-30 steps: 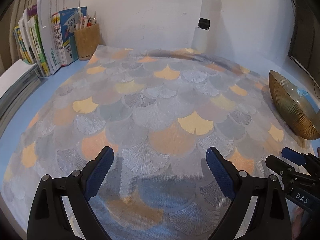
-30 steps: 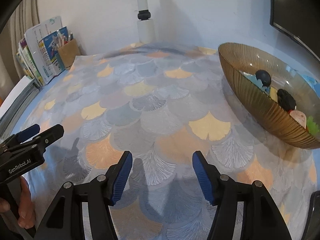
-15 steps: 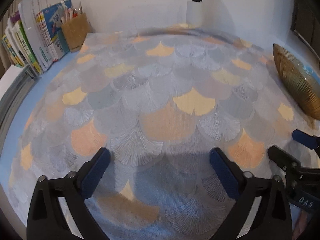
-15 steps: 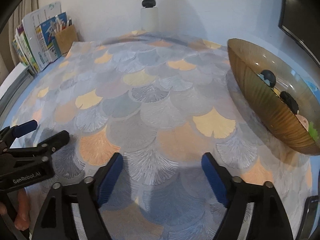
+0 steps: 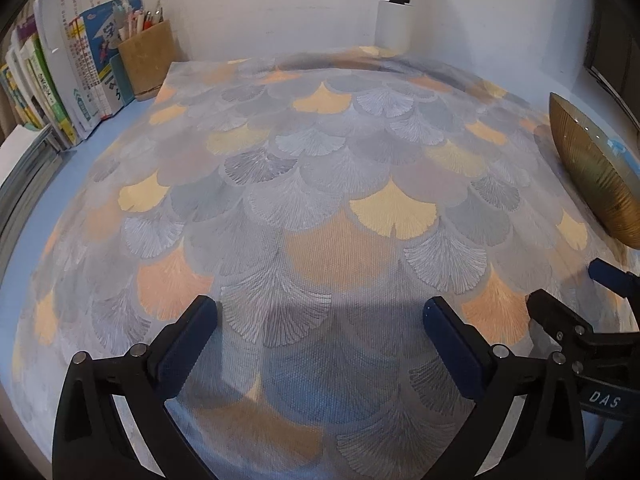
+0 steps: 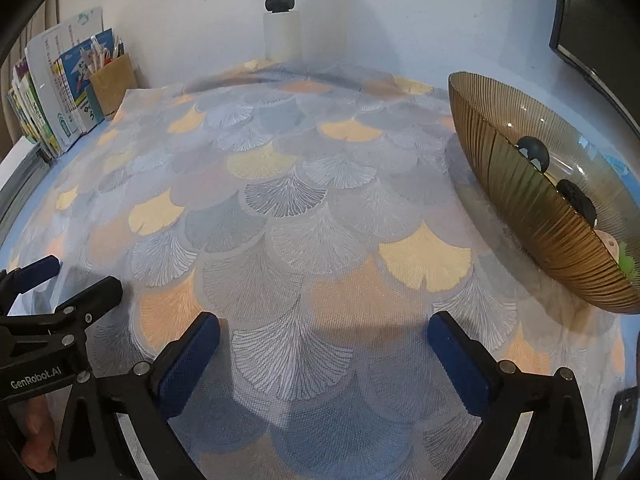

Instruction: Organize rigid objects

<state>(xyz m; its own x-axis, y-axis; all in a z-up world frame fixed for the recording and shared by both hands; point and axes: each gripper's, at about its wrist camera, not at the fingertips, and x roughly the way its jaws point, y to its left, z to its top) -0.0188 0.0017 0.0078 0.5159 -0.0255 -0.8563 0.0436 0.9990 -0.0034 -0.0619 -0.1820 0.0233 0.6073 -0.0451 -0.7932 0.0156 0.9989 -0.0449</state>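
Observation:
A ribbed amber glass bowl (image 6: pixel 520 200) stands at the right of the table; the left wrist view catches only its outer wall (image 5: pixel 592 176). Inside lie a dark round piece (image 6: pixel 534 150), a black lump (image 6: pixel 576 196), a pale piece (image 6: pixel 608 240) and something green (image 6: pixel 628 266). My left gripper (image 5: pixel 320 308) hangs open over the patterned mat with nothing between its fingers. My right gripper (image 6: pixel 324 320) has its jaws opening, wide apart, and the gap holds only bare mat. Each gripper shows in the other's view: the right one (image 5: pixel 570 284), the left one (image 6: pixel 80 276).
A mat with a fan-leaf pattern (image 5: pixel 320 160) covers most of the blue table. Upright books (image 5: pixel 60 80) and a brown pen holder (image 5: pixel 148 60) stand at the back left. A white post (image 6: pixel 280 32) rises at the back wall, and a dark screen (image 6: pixel 592 40) hangs at the right.
The right gripper's jaws have spread much wider. The left jaws widened a little. Both views tilted slightly, and nothing was picked up or set down.

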